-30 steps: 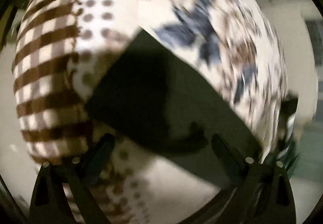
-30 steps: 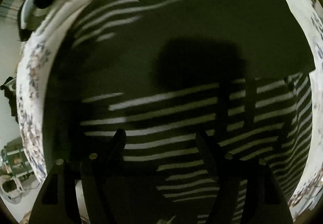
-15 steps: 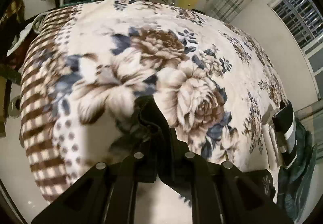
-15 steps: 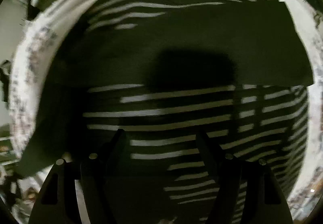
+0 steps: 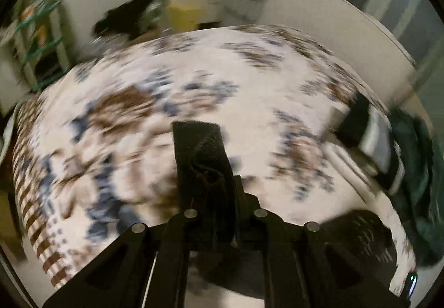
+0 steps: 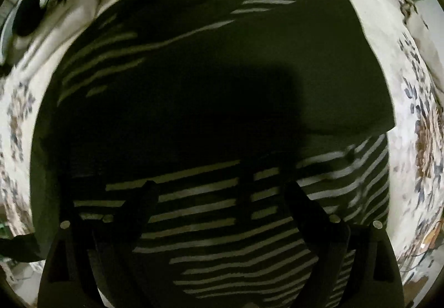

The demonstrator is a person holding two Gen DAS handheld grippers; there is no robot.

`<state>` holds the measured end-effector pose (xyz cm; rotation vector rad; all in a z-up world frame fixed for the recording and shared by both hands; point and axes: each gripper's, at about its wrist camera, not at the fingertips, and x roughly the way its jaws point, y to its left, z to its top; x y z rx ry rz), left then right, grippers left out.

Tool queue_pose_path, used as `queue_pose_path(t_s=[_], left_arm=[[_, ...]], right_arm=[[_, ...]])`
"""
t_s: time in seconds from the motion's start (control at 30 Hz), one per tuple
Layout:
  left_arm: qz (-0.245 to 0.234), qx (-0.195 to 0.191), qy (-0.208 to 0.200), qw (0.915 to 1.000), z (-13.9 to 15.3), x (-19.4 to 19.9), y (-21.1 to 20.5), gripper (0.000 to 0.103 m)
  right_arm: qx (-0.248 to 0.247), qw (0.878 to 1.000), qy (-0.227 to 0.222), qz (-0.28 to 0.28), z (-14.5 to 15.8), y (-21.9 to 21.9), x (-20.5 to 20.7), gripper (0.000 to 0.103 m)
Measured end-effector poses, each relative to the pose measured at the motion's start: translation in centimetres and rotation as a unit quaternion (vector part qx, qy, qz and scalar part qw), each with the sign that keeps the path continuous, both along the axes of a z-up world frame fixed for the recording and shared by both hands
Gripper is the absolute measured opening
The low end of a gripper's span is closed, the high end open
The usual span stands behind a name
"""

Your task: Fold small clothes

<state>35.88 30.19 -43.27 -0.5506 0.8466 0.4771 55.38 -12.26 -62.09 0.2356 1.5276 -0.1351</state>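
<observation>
Shirt point(image 5: 201, 158): in the left wrist view a dark strip of its cloth stands up between the fingers of the left gripper point(image 5: 219, 197), which are pressed together and clamped on it. The gripper is raised above the blanket point(image 5: 249, 91), looking out level across the bed toward the far wall; the blanket is smeared with motion blur, so the hand is likely moving. A pile point(image 5: 388, 152) of other clothes sits at the bed's right edge. To do this fold well, I judge the pinched edge should be carried smoothly over the body of the shirt, kept taut, and laid down square before letting go.

In the right wrist view the shirt point(image 6: 222, 86), dark with pale stripes, lies spread flat on the blanket point(image 6: 421, 141) and fills most of the picture; its upper part looks already turned over, showing plain dark cloth with a straight edge at the right. The right gripper point(image 6: 222, 197) hangs close over the striped lower part, pointing steeply down, its fingers wide apart and holding nothing. It seems well placed to pin or smooth the cloth.
</observation>
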Motion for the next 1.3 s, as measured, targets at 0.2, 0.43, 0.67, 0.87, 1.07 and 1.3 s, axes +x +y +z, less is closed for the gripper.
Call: queue_pose_path(t_s=[0.2, 0.43, 0.67, 0.87, 1.07, 1.3], left_arm=[[-0.17, -0.001, -0.004, 0.9855, 1.8, 8.4, -18.1, 0.007], [-0.371, -0.006, 0.003, 0.9284, -0.4, 12.1, -43.9, 0.008], [-0.415, 0.004, 0.033, 0.9091, -2.5, 13.0, -54.2, 0.012], [-0.322, 0.043, 0.028, 0.9454, -2.0, 11.0, -48.4, 0.095], [-0.168, 0.131, 0.106, 0.9712, -3.8, 7.3, -36.2, 0.095], [-0.036, 0.154, 0.19, 0.9689, -6.9, 2.1, -26.6, 0.095]], right_arm=[[0.046, 0.998, -0.004, -0.031, 1.5, -9.9, -0.8, 0.093], [0.055, 0.995, 0.003, -0.083, 2.0, -23.5, -4.0, 0.093], [0.079, 0.992, 0.016, -0.094, 2.1, -32.6, -6.1, 0.093], [0.153, 0.985, -0.015, -0.074, 4.7, -33.9, -4.8, 0.093], [0.21, 0.976, -0.058, 0.007, 6.9, -28.3, 0.5, 0.093], [0.207, 0.976, -0.01, 0.066, 0.9, -19.4, 8.0, 0.08]])
